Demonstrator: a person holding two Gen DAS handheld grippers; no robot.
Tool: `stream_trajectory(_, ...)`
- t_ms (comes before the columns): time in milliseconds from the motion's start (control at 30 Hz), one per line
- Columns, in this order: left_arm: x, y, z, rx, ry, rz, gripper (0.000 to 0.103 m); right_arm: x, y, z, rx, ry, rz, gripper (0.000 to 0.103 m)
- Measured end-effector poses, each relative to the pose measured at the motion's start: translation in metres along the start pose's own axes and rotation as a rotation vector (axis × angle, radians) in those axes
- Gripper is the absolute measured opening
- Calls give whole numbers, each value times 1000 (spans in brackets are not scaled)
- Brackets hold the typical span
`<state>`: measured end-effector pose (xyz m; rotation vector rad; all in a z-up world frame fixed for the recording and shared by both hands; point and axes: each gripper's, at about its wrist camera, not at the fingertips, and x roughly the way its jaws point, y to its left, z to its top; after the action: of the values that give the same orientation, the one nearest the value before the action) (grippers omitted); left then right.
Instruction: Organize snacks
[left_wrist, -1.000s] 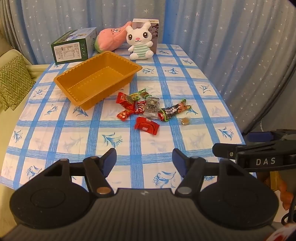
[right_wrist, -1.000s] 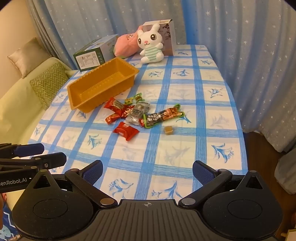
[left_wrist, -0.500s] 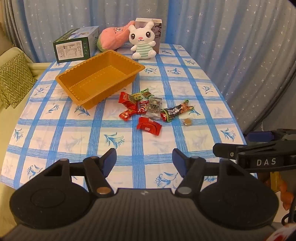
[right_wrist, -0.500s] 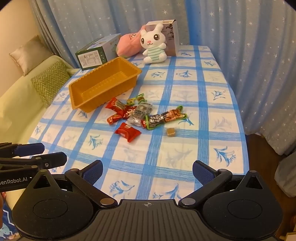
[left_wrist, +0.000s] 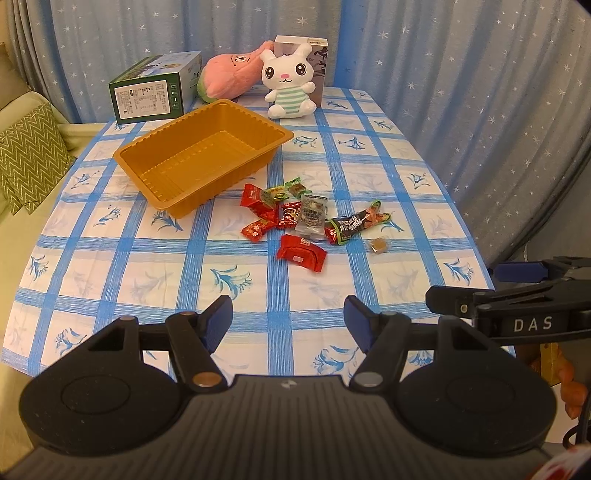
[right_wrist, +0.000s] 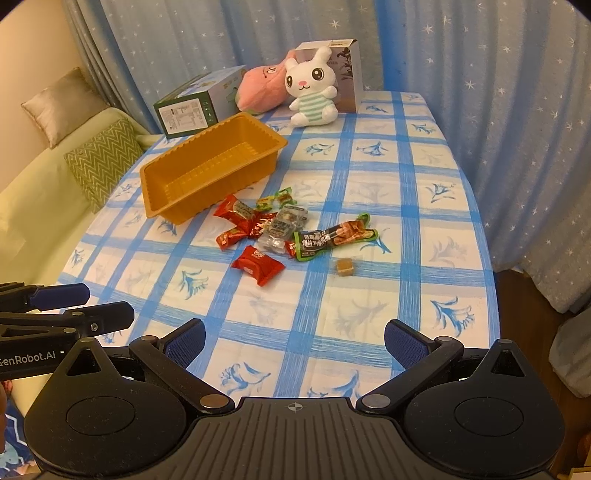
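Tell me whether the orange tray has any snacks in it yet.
Empty. The orange tray shows only its bare ribbed floor in both views; the snacks lie beside it on the tablecloth.

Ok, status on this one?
Left gripper and right gripper open, empty. Snacks loose beside empty orange tray. Nothing blocking.

Far edge of the table (left_wrist: 110, 280): green box (left_wrist: 155, 94) toward the left corner, lying on its side, label panel facing the cameras. Pink plush (left_wrist: 229, 75) just right of it, touching a white rabbit plush (left_wrist: 290, 86) in a striped shirt. Rabbit sits upright against a grey-white carton (right_wrist: 345, 74) standing behind it. Blue-check floral tablecloth (right_wrist: 406, 206). Star-print blue curtains (left_wrist: 443, 74) behind and right. Off the left edge: pale sofa (right_wrist: 33, 192), green zigzag cushion (left_wrist: 26, 155), beige cushion (right_wrist: 62, 103).
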<state>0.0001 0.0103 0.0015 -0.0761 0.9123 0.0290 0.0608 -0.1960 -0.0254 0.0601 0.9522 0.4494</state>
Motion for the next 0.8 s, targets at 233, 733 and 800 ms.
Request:
stream_trajectory(233, 0, -2, 0, -1, 0, 0, 64, 0, -2, 0, -2, 1, 2, 103)
stream_trajectory(733, 6, 8, -2, 2, 2, 0, 64, -1, -6, 2, -2, 1, 3, 103)
stream_trajectory(800, 6, 8, -2, 2, 2, 0, 64, 0, -2, 2, -1, 0, 3, 103)
